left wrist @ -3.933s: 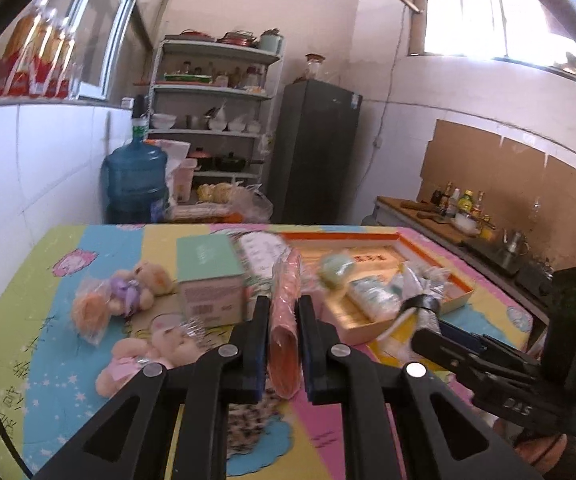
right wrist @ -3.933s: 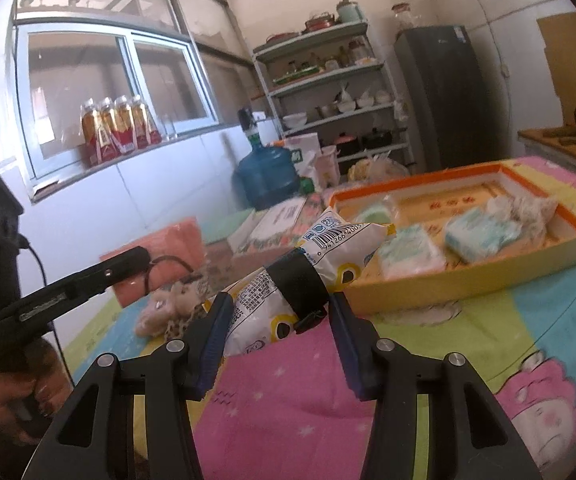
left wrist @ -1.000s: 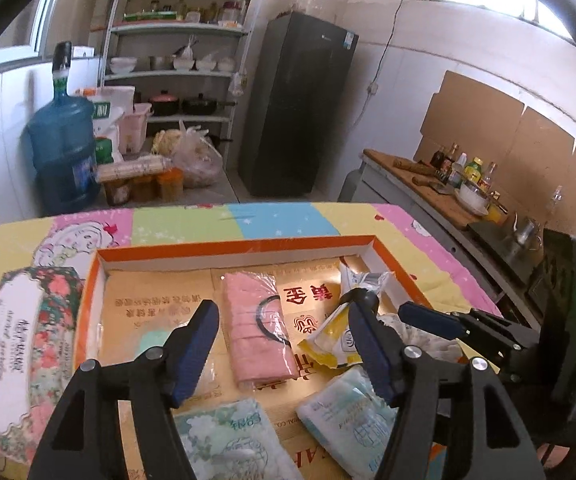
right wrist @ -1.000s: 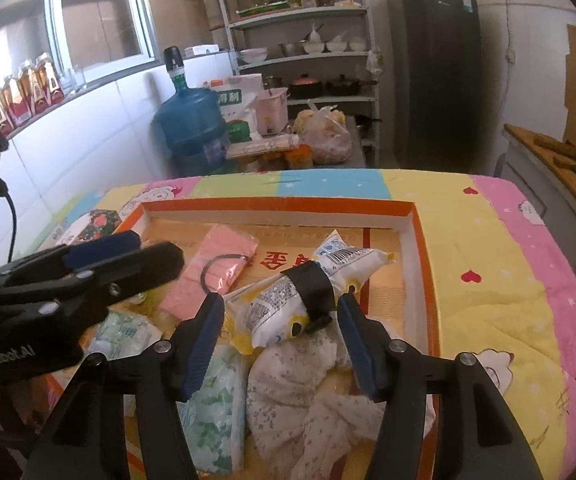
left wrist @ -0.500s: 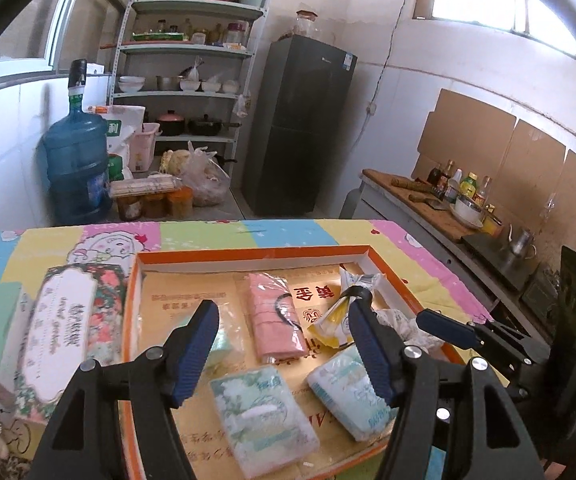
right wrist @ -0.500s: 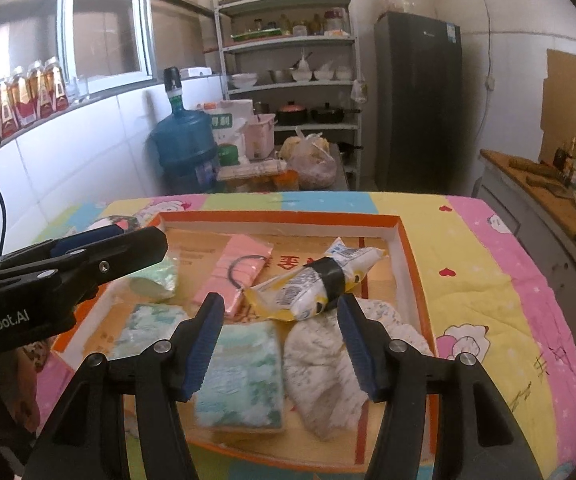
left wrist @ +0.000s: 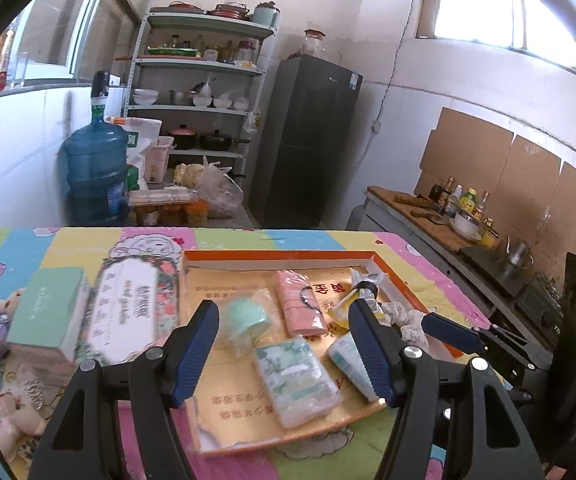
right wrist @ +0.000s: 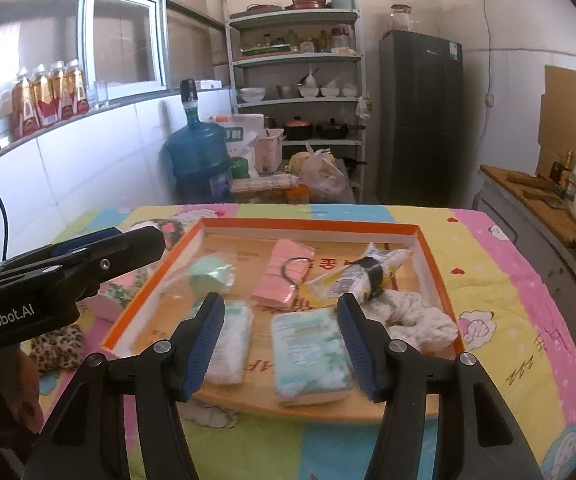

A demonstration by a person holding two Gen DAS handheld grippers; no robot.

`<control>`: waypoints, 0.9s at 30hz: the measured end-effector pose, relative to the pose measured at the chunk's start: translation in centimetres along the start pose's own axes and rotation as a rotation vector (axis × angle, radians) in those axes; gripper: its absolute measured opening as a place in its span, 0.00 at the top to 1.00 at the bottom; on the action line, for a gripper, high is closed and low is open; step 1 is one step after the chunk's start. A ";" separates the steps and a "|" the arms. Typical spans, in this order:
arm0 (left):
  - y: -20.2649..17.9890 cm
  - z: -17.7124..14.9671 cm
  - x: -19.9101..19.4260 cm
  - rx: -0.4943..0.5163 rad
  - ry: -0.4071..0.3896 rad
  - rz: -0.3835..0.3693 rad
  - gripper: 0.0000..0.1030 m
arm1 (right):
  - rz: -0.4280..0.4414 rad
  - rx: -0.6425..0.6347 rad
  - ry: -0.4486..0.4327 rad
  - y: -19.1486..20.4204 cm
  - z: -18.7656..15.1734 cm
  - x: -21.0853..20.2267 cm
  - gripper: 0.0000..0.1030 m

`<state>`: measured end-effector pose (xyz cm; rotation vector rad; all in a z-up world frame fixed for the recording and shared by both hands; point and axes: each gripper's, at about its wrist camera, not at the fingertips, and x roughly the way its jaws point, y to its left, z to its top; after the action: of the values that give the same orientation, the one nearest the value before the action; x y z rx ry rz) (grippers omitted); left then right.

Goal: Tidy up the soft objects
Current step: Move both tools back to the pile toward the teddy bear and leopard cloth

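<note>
An orange-rimmed tray (right wrist: 427, 248) on the colourful tablecloth holds a pink pack (right wrist: 284, 274), a yellow-white snack bag (right wrist: 353, 276), a mint roll (right wrist: 210, 274), two tissue packs (right wrist: 309, 354), and a crumpled cloth (right wrist: 411, 314). The tray also shows in the left wrist view (left wrist: 288, 256). My left gripper (left wrist: 284, 346) is open and empty above the tray's near side. My right gripper (right wrist: 280, 342) is open and empty above the tray's front edge.
Left of the tray lie a floral tissue box (left wrist: 132, 312), a mint box (left wrist: 48, 312), small plush bears (left wrist: 4, 420) and a leopard-print cloth (right wrist: 58, 346). Behind the table stand a water jug (left wrist: 96, 172), shelves (left wrist: 200, 92) and a fridge (left wrist: 303, 140).
Both grippers have let go of their items: the pink pack and the snack bag now lie in the tray. Both grippers have pulled back toward the tray's front.
</note>
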<state>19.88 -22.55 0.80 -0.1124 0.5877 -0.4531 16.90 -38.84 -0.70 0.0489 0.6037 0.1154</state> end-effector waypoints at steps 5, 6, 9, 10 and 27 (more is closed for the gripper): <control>1.0 -0.7 -2.1 -0.004 -0.024 0.014 0.35 | 0.006 0.008 -0.024 2.1 -0.4 -1.2 0.41; 1.3 -0.7 -2.5 -0.005 -0.029 0.017 0.35 | 0.005 0.012 -0.029 2.5 -0.4 -1.4 0.41; 2.0 -1.1 -3.6 -0.008 -0.043 0.025 0.35 | 0.012 0.024 -0.044 4.2 -0.8 -2.0 0.41; 2.3 -1.2 -4.1 -0.007 -0.049 0.030 0.35 | 0.016 0.027 -0.046 4.5 -0.9 -2.1 0.41; 7.5 -3.7 -10.0 -0.029 -0.103 0.098 0.35 | 0.034 0.018 -0.063 10.9 -2.4 -3.8 0.41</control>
<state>13.29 -11.33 1.08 -0.1328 0.4965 -0.3416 11.41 -28.42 0.34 0.0798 0.5408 0.1408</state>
